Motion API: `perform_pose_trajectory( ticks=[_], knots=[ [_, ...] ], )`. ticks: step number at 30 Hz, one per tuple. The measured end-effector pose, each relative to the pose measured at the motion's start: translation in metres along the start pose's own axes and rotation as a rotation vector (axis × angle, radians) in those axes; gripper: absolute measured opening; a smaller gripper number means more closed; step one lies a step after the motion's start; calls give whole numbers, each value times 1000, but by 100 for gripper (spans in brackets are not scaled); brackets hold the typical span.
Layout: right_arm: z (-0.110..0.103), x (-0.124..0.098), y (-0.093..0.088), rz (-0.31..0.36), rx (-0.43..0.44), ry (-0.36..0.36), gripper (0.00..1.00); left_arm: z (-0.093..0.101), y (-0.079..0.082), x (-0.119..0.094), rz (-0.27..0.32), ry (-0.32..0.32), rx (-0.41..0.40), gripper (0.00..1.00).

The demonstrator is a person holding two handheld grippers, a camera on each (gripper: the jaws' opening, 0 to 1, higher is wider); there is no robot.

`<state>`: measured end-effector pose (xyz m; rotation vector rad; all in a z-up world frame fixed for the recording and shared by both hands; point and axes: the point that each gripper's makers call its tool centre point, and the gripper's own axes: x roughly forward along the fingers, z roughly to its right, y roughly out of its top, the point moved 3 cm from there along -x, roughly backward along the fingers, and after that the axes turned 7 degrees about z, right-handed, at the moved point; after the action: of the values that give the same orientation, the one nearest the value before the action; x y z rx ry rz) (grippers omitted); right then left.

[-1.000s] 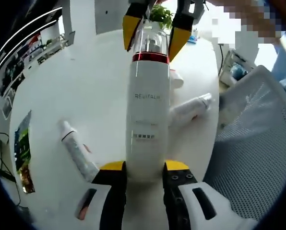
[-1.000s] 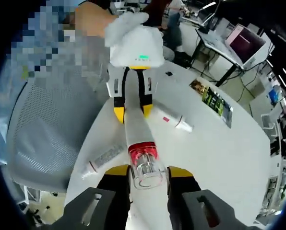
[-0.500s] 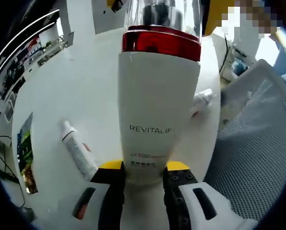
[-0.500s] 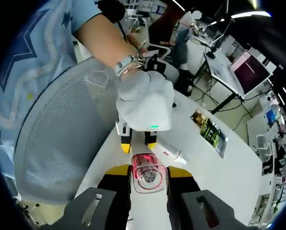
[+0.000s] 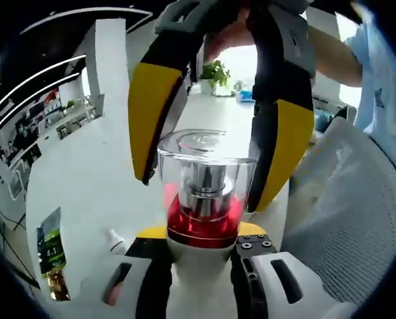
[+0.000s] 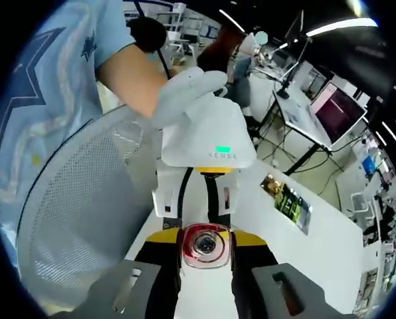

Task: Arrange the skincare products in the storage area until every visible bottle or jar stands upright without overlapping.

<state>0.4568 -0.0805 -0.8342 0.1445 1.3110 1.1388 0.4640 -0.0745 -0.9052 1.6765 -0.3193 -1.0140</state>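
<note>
A white bottle with a red band and a clear cap (image 5: 206, 193) points its cap straight at the left gripper view. My left gripper (image 5: 203, 232) is shut on its white body, with a yellow pad on each side. From above, my right gripper (image 5: 201, 189) comes in, its yellow fingers (image 5: 155, 119) pressed against both sides of the clear cap. In the right gripper view the cap (image 6: 204, 244) is seen end-on between my right gripper (image 6: 204, 234) pads. My left gripper (image 6: 197, 212) sits just beyond it, held by a gloved hand (image 6: 185, 93). A small white tube (image 5: 115, 240) lies on the white table (image 5: 85, 186).
A grey mesh chair (image 5: 337, 212) stands at the table's right edge, and it is also on the left in the right gripper view (image 6: 72, 219). A printed leaflet (image 5: 48, 242) lies on the table (image 6: 288, 203). A potted plant (image 5: 214, 73) stands at the far end.
The bottle has swung up until its cap faces the left camera. The two grippers have closed in on each other along it. The tubes lying on the table have mostly dropped behind it.
</note>
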Motion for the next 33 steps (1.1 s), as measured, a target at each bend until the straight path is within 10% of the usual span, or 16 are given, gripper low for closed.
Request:
perform_pose_trajectory(
  ticks=[5,18,23,33],
  knots=[
    [1,0,-4,45,56,-121,28,-1,1,2,-3,8,-15,32],
    [14,-8,-21,464,902,-660,31,-12,3,4,-2,96,-154,31],
    [14,1,-19,443,835,-773,24,-11,11,7,47,127,-222,31],
    [9,7,-21,405,695,-744,24,-12,7,10,29,154,-186,31]
  ],
)
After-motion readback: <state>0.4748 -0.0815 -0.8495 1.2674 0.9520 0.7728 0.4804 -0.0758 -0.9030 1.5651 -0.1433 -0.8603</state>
